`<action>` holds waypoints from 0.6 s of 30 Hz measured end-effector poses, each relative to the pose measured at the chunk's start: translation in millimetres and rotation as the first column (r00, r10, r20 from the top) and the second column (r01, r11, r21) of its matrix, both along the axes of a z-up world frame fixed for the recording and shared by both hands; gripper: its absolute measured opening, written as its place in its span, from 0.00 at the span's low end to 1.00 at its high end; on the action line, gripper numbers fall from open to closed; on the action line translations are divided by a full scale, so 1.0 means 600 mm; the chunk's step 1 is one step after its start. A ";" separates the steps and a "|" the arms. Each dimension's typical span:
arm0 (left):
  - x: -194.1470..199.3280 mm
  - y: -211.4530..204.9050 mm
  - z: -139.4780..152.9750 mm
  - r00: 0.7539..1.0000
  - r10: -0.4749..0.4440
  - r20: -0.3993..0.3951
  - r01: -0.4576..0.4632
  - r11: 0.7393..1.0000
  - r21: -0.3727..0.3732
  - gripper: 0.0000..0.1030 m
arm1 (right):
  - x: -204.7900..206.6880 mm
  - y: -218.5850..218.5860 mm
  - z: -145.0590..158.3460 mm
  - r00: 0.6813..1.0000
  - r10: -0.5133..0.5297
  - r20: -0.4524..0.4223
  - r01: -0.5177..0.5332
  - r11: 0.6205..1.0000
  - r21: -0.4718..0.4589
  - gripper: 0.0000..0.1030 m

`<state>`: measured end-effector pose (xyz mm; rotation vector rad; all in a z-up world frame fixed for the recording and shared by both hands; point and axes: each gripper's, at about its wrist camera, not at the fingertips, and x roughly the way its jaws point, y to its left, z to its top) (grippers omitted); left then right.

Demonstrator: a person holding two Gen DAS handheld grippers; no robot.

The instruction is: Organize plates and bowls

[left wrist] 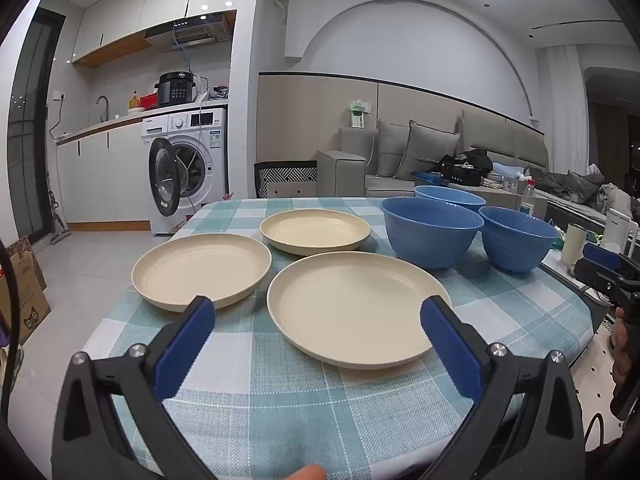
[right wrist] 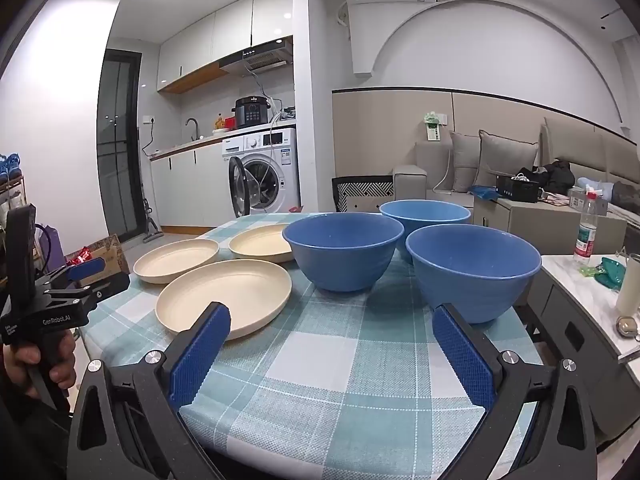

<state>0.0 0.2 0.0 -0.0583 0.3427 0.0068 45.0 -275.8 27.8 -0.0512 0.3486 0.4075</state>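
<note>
Three cream plates lie separately on the checked tablecloth [left wrist: 280,392]: a near plate [left wrist: 356,304], a left plate [left wrist: 202,268] and a far plate [left wrist: 316,230]. To their right stand three blue bowls: a near-left bowl [right wrist: 344,248], a near-right bowl [right wrist: 472,268] and a far bowl [right wrist: 424,212]. My left gripper [left wrist: 318,322] is open, just short of the near plate's front rim. My right gripper [right wrist: 332,328] is open in front of the bowls, nothing between its fingers. Each gripper shows at the edge of the other's view.
A marble side table [right wrist: 600,300] with a bottle [right wrist: 587,236] and cups stands right of the table. A sofa [left wrist: 440,156] is behind, a washing machine [left wrist: 188,168] with its door open at the back left. Cardboard boxes [left wrist: 24,292] sit on the floor, left.
</note>
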 end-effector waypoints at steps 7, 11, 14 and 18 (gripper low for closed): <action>0.001 0.000 0.000 1.000 0.000 -0.005 0.000 1.000 -0.002 1.00 | 0.005 -0.005 0.000 1.000 -0.011 0.009 0.011 1.000 0.013 1.00; 0.001 0.000 0.000 1.000 0.000 -0.006 0.000 1.000 0.000 1.00 | 0.005 0.014 -0.005 1.000 0.004 -0.001 -0.004 1.000 -0.007 1.00; 0.001 0.000 0.000 1.000 0.000 -0.005 0.000 1.000 0.002 1.00 | 0.008 0.009 -0.009 1.000 0.004 0.000 -0.004 1.000 -0.004 1.00; 0.001 0.000 0.000 1.000 0.000 -0.005 0.000 1.000 0.004 1.00 | 0.001 0.005 -0.008 1.000 0.003 0.002 -0.003 1.000 0.001 1.00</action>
